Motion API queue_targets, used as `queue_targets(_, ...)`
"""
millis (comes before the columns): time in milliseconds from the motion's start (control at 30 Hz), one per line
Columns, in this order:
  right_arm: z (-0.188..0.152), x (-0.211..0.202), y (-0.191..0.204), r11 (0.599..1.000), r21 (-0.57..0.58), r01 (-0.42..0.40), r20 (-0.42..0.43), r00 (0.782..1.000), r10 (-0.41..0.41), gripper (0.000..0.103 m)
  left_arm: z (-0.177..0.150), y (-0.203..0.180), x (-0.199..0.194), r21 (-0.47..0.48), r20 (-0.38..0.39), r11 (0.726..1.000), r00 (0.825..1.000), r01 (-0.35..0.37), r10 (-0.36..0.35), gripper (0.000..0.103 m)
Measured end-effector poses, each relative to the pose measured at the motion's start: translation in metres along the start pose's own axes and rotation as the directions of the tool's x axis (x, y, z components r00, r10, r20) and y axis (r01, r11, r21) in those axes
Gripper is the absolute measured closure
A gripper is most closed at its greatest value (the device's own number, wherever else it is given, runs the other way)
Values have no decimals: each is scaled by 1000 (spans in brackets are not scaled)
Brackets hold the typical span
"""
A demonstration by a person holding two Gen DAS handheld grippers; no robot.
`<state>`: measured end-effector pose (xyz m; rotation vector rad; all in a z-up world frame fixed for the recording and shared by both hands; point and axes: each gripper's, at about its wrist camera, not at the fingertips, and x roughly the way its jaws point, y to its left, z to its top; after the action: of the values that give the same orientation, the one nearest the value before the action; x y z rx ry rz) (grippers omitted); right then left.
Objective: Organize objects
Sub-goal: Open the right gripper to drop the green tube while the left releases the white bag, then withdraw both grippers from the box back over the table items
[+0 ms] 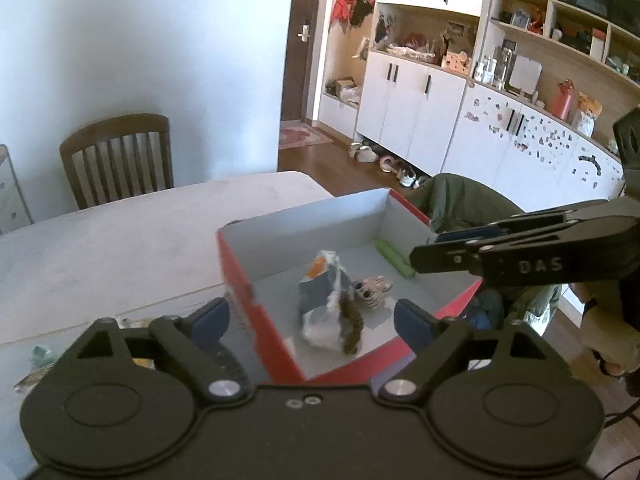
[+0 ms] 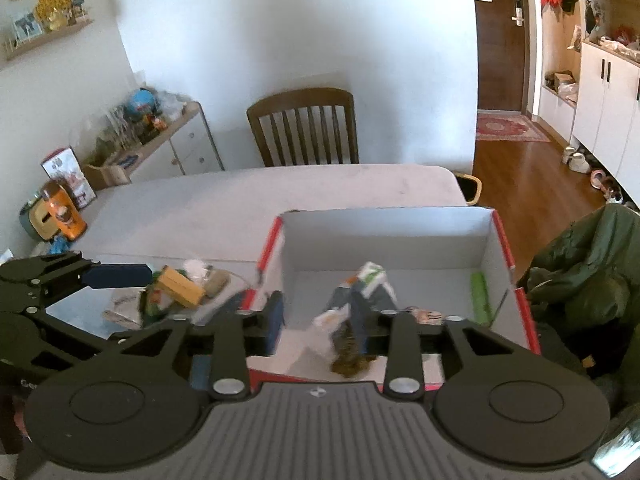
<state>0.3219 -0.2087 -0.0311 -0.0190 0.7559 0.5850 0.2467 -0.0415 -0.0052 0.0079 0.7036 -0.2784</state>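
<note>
Your right hand-held gripper point(image 2: 318, 320) hangs released over the red box point(image 2: 524, 312) where the crumpled packet point(image 2: 340, 320) lies, while your left hand-held gripper point(image 1: 312, 318) gapes beside the surface point(image 1: 100, 248).

"DAS" in raised letters on the right tongs point(image 1: 416, 258).

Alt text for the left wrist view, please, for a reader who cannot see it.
The open left gripper hovers over a red box with a grey inside, on a pale table. In the box lie a crumpled packet, a small striped toy and a green stick. The right gripper reaches in from the right.
</note>
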Motion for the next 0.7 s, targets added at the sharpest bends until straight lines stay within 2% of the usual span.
queue_targets(67,-3,-5,13,1000,1,4,25,1000,-4,46,-4,10,-9,-6,5,1000,1000,-8,8,9)
queue_targets(200,-9,-8,37,1000,-9,6,36,999,-6,44,-13,31,-28,-18,24,999,999,-32,32,2)
queue_targets(467,-19,-7,74,999,30,-11,60,998,9,31,-25,65,-52,-24,45,996,995,-85,86,1)
queue_targets(700,-26,1,109,1000,15,-27,84,996,25,19,-36,105,-61,-79,43,993,995,-83,87,1)
